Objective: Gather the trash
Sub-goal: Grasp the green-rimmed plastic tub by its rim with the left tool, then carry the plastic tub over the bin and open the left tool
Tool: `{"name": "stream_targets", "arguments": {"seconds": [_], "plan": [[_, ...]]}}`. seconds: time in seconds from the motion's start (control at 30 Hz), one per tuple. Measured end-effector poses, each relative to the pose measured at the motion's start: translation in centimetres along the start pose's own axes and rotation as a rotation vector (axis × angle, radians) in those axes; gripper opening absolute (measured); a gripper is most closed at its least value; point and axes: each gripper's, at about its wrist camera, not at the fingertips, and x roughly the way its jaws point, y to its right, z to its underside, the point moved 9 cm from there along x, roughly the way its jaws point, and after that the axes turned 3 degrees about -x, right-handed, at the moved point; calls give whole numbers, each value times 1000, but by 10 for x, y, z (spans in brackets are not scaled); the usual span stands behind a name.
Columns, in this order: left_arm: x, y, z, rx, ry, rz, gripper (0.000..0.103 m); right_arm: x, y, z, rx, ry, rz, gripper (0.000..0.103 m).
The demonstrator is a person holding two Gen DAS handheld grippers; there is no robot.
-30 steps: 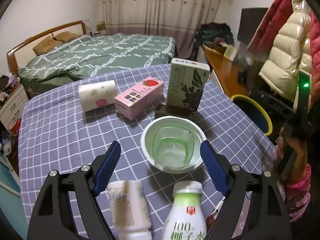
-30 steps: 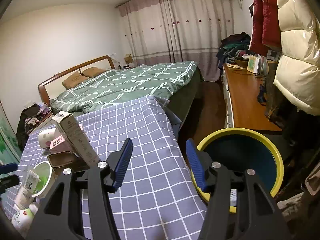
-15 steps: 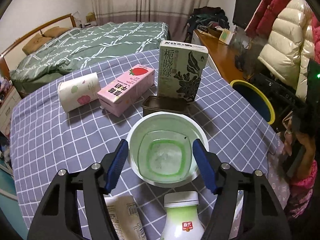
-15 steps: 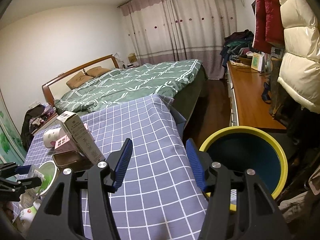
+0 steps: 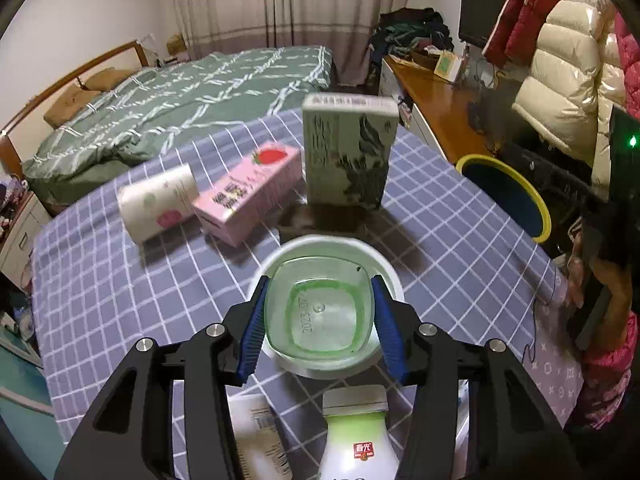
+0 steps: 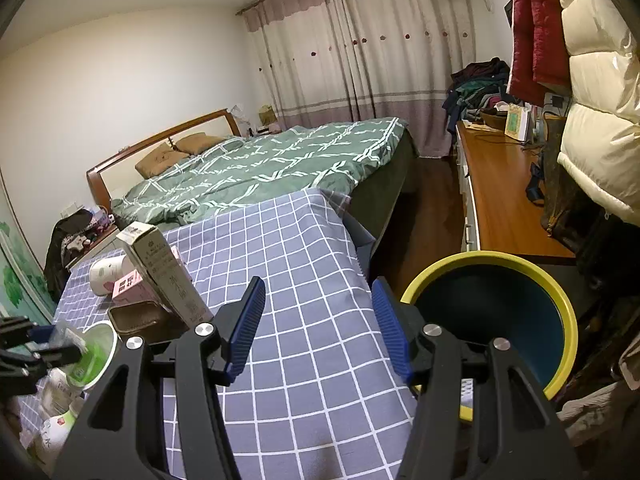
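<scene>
A clear green-tinted plastic cup [image 5: 324,312] sits inside a white bowl [image 5: 384,268] on the checked tablecloth. My left gripper [image 5: 320,316] has its blue pads against the cup's two sides, shut on it. The bowl also shows in the right wrist view [image 6: 96,348], with the left gripper [image 6: 44,344] at it. My right gripper [image 6: 320,324] is open and empty above the table's right edge, next to a yellow-rimmed blue bin [image 6: 492,316].
A green tea carton [image 5: 348,152] stands behind a dark tray [image 5: 324,220]. A pink strawberry milk carton [image 5: 248,196] and a paper roll [image 5: 156,200] lie to the left. A coconut drink bottle [image 5: 356,436] and a white tube [image 5: 260,440] lie near me. The bin [image 5: 508,196] stands right of the table.
My left gripper moved forward over the bowl and closed from wide open onto the clear cup. The right gripper stayed open and barely moved.
</scene>
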Motion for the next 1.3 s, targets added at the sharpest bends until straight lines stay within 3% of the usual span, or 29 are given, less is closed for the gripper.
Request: {"name": "stream_targets", "arguments": {"seconds": [0.37,0.63,0.8,1.1,1.3], "plan": [[-37,16,-42,11,64,1,49,-22,26,-2,17,2,12,53],[-27,84,-75,105,70,66,49,-70,89,6,25,34,109,53],[-13,147,-99,181,71,137,49,-97,127,14,52,62,181,53],[45,275,-133,293,31,256,49,-118,184,34,146,67,231,53],[116,330,-128,302,-80,288,49,-128,206,43,180,64,255,53]]}}
